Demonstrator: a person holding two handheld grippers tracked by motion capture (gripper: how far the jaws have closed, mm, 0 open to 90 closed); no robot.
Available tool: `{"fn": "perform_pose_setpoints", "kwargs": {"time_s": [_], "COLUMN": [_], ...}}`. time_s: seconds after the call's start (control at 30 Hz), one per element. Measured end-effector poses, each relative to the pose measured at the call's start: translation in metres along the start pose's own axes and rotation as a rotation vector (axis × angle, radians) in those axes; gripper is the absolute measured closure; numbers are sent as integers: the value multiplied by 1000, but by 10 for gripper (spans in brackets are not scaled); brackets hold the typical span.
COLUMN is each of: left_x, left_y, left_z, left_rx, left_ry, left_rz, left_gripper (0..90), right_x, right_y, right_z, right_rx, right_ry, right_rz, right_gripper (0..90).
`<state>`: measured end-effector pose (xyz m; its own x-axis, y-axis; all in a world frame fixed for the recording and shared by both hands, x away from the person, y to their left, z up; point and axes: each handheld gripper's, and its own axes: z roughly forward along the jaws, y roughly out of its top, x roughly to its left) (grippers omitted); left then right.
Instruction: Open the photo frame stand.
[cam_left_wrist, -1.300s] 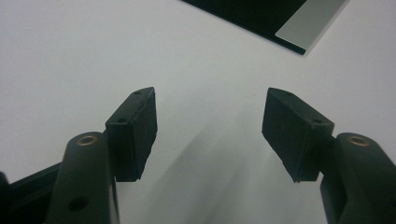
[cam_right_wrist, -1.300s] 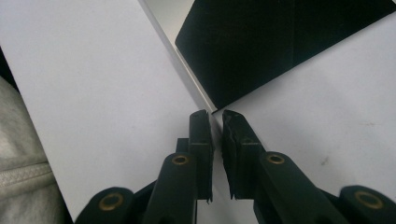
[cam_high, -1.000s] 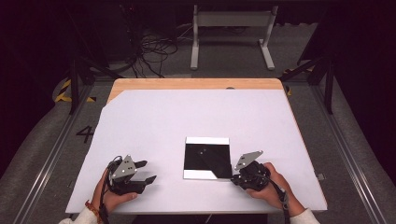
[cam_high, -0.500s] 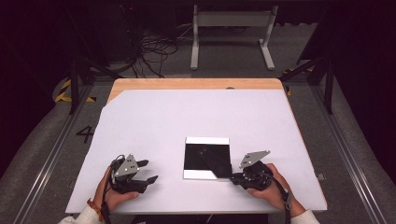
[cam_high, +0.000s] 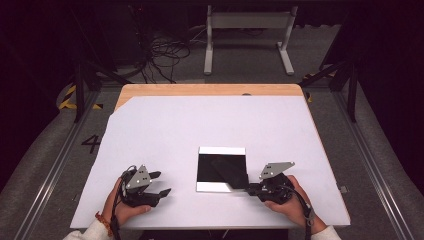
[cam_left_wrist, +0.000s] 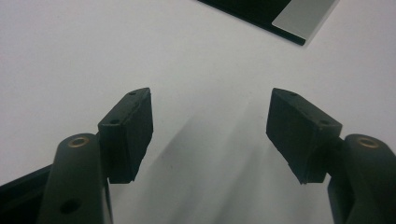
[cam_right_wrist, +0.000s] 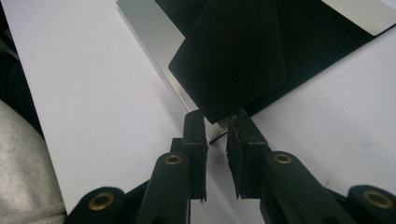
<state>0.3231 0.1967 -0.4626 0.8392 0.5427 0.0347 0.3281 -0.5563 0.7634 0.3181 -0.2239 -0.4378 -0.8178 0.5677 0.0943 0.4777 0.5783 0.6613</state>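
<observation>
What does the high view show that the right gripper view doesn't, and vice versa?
The high view gives the whole white table, the left gripper with jaws apart, and cables. The right gripper view gives the right gripper close up: its jaws, just opening, stand narrowly apart at the black sheet, its corner raised. Both show that sheet and the table.

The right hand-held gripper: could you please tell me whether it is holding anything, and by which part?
It looks like nothing: the right hand-held gripper has its jaws slightly apart at the folded flap's corner.
</observation>
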Motion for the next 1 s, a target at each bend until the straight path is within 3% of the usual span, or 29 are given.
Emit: {"fn": "perform_pose_setpoints", "kwargs": {"time_s": [0.37, 1.0], "left_x": [-1, -2], "left_y": [0, 1], "left_z": [0, 1], "left_rx": [6, 10], "left_ry": [-5, -3], "left_rz": [8, 11], "left_gripper": [334, 335], "right_x": [-2, 3], "right_y": [1, 11], "right_z": [-1, -9], "right_rx": [-54, -166], "right_ry": [37, 29], "right_rz": [26, 23], "right_gripper": [715, 680]}}
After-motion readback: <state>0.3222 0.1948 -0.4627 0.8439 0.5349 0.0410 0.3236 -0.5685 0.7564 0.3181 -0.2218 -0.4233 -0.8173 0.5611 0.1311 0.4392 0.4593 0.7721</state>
